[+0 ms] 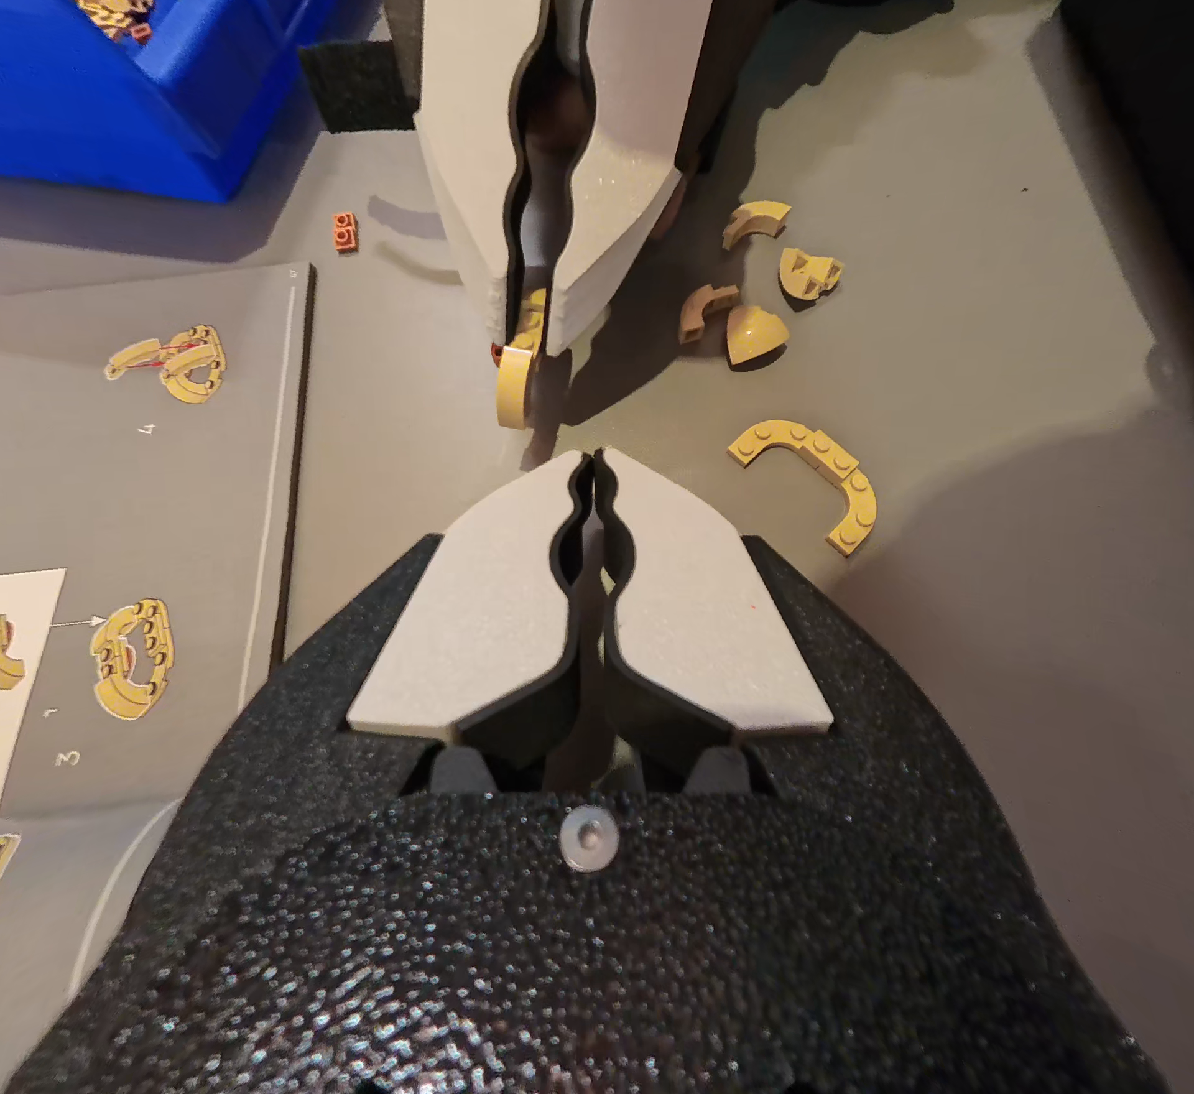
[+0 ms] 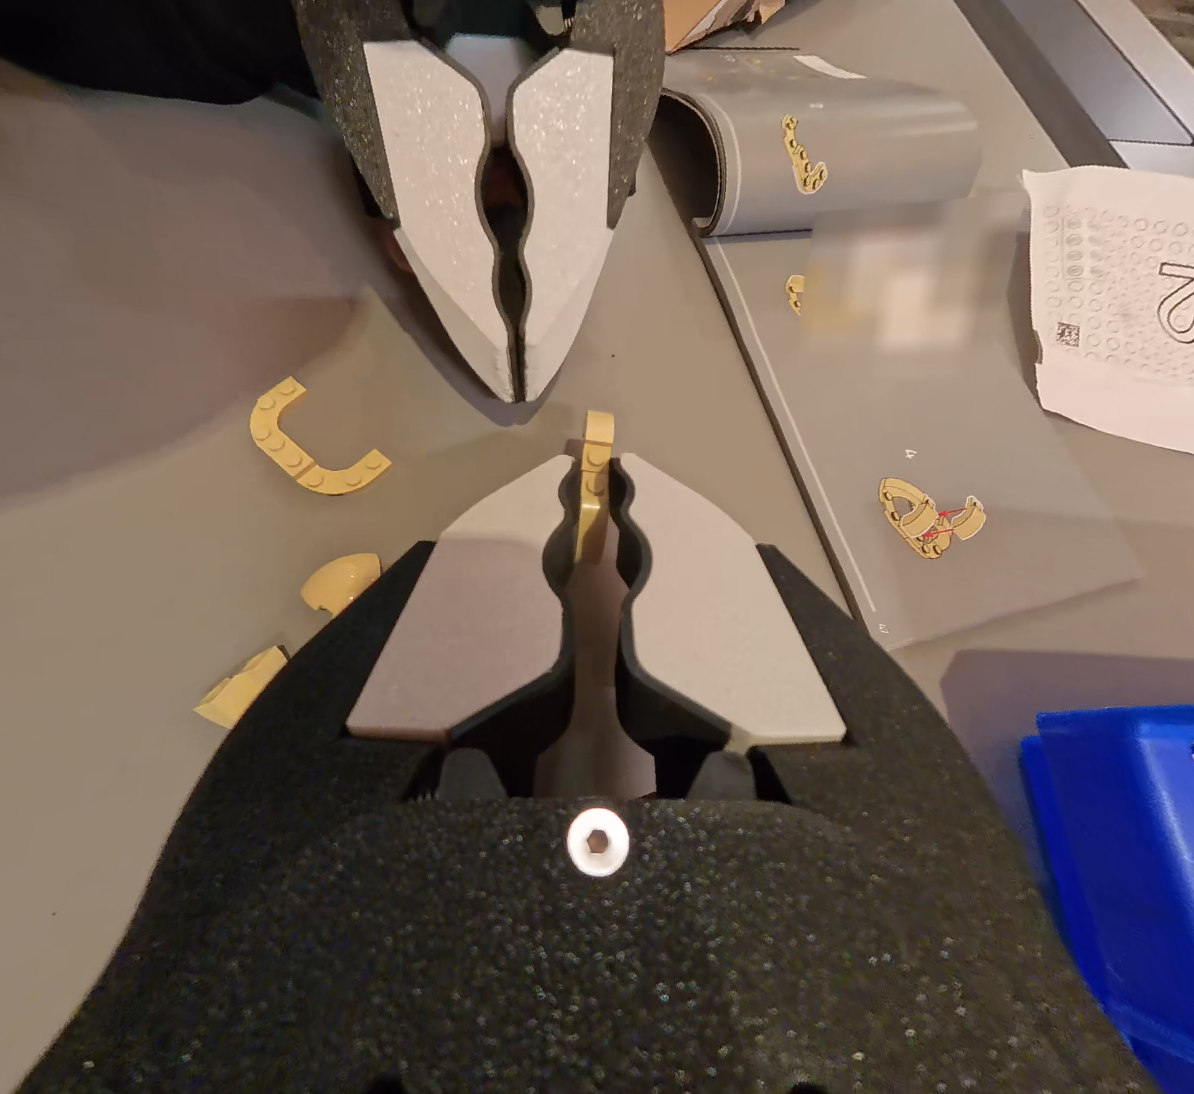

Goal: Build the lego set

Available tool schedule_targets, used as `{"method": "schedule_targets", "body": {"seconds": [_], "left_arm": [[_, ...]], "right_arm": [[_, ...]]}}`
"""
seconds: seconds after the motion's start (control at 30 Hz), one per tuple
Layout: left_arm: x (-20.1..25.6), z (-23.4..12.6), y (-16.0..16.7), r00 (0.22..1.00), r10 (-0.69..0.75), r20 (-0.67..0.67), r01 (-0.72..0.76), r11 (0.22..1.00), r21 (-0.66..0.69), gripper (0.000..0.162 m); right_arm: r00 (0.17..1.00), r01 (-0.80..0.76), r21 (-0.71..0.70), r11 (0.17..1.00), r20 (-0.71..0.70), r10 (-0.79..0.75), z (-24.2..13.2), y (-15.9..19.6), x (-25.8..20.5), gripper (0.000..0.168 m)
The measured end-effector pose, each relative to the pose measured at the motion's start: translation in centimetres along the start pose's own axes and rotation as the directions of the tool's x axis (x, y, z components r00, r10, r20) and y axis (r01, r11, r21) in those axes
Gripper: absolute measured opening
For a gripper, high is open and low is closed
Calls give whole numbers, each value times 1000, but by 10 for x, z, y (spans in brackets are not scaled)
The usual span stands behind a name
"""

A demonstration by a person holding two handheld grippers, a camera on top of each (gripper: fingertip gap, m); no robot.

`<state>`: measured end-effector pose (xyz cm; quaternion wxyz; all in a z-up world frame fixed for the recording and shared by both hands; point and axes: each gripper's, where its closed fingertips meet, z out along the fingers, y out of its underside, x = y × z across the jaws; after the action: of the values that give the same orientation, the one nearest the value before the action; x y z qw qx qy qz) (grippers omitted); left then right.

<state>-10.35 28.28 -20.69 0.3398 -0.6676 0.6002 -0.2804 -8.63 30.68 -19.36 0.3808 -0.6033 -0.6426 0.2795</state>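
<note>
Though your right gripper [image 2: 593,468] has its jaws clamped on a tan arch assembly [image 2: 593,507], the build is early: left gripper [image 1: 594,462] together, empty; curved plate [image 1: 815,478] and loose tan pieces [image 1: 757,287] wait on the bench [image 1: 937,707], right.

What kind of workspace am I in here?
Likely a tabletop hobby or lab bench for brick building: a grey table with an open instruction booklet, a blue parts bin, and loose tan pieces.

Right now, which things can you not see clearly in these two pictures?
- Tan piece in the right gripper: its lower part, hidden between the fingers, both views.
- Manual page: blurred patch, right wrist view.
- Blue bin: cut by the edge; contents too small, left wrist view.
</note>
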Motion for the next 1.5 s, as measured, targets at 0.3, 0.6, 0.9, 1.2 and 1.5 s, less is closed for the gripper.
{"method": "schedule_targets", "body": {"seconds": [0.3, 0.6, 0.9, 1.2, 1.5], "left_arm": [[0, 1, 1, 1000, 4, 2, -4, 1000, -12, 0], [0, 1, 2, 1000, 7, 5, -7, 1000, -16, 0], [0, 1, 2, 1000, 8, 6, -8, 1000, -19, 0], [0, 2, 3, 1000, 10, 7, -10, 1000, -22, 0], [0, 1, 2, 1000, 10, 9, -10, 1000, -21, 0]], "right_arm": [[1000, -13, 16, 1000, -2, 13, -1, -1, 2, 7], [1000, -17, 24, 1000, -3, 17, -1, -2, 2, 7], [1000, -19, 22, 1000, 2, 19, -1, -1, 2, 8], [1000, -20, 23, 1000, 3, 20, -1, -1, 2, 8], [1000, -17, 21, 1000, 3, 17, 0, -1, 1, 8]]}}
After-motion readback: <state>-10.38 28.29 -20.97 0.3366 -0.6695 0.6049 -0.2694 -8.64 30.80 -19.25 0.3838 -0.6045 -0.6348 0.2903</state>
